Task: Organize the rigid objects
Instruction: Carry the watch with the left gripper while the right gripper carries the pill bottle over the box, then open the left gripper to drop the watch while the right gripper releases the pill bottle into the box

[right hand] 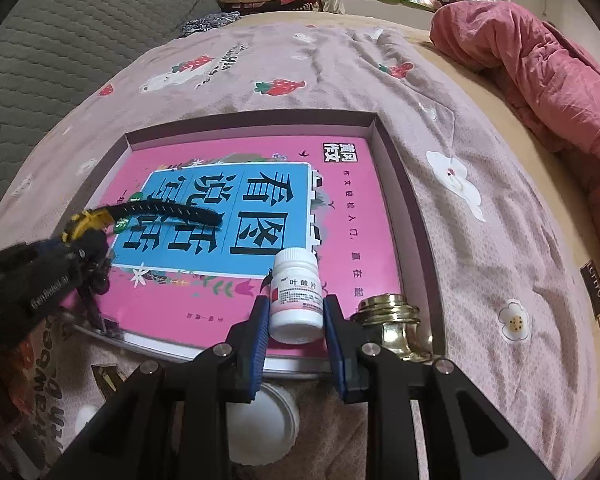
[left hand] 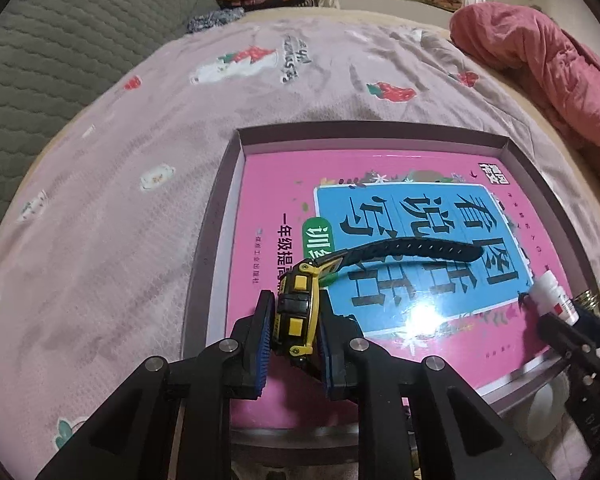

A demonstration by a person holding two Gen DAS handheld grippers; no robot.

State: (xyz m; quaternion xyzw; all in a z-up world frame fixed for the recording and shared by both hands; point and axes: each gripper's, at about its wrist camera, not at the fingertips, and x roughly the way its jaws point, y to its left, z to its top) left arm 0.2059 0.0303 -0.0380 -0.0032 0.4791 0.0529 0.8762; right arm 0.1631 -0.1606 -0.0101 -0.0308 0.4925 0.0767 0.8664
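A shallow box [left hand: 236, 168] [right hand: 384, 148] lies on the bed with a pink and blue book [left hand: 380, 184] [right hand: 340, 208] inside it. My left gripper [left hand: 294, 320] is shut on a yellow and black watch [left hand: 296, 312], held above the book's near left part; its strap [left hand: 412, 249] sticks out forward. The watch also shows in the right wrist view [right hand: 96, 220]. My right gripper [right hand: 296, 320] is shut on a white pill bottle [right hand: 296, 296], held upright over the book's near right corner. The bottle shows in the left wrist view [left hand: 552, 296].
A gold-coloured metal object [right hand: 396, 320] stands in the box's near right corner. A white round lid [right hand: 268, 420] lies on the bedspread below my right gripper. A pink quilt [right hand: 540, 72] is heaped at the far right. A grey sofa back [left hand: 60, 60] is at the left.
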